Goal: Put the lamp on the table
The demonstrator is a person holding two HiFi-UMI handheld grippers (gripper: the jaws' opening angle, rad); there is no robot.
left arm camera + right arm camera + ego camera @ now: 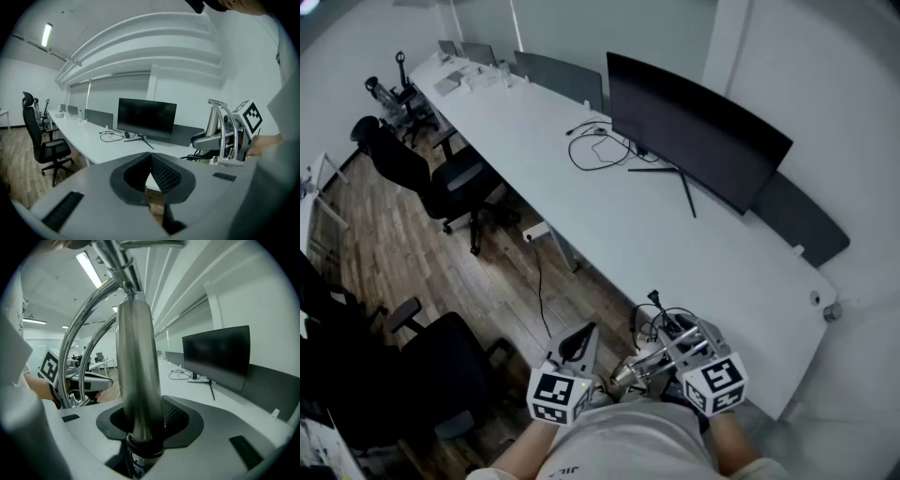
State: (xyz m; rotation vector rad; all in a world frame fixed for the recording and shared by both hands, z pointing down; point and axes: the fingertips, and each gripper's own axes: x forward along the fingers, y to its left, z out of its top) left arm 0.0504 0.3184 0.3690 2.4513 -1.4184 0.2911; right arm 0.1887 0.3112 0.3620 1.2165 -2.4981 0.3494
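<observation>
Lamp (133, 357) is clamped by its metal stem in your R gripper (142, 422), just beside the white desk (675, 262) edge. Your L gripper (151, 161) has jaws together, nothing betw. them.

White table (675, 258) — monitor (694, 141), loose cables (592, 150).

In the right gripper view the lamp (133, 357) has its metal post running off the top edge, and the post's lower end sinks out of sight between the jaws of the right gripper (143, 427). In the head view, bottom centre, the lamp's base cannot be made out beside the person's shirt (628, 441). Items (473, 75) at the far end of the table (675, 253), upper left, are too small to tell.
</observation>
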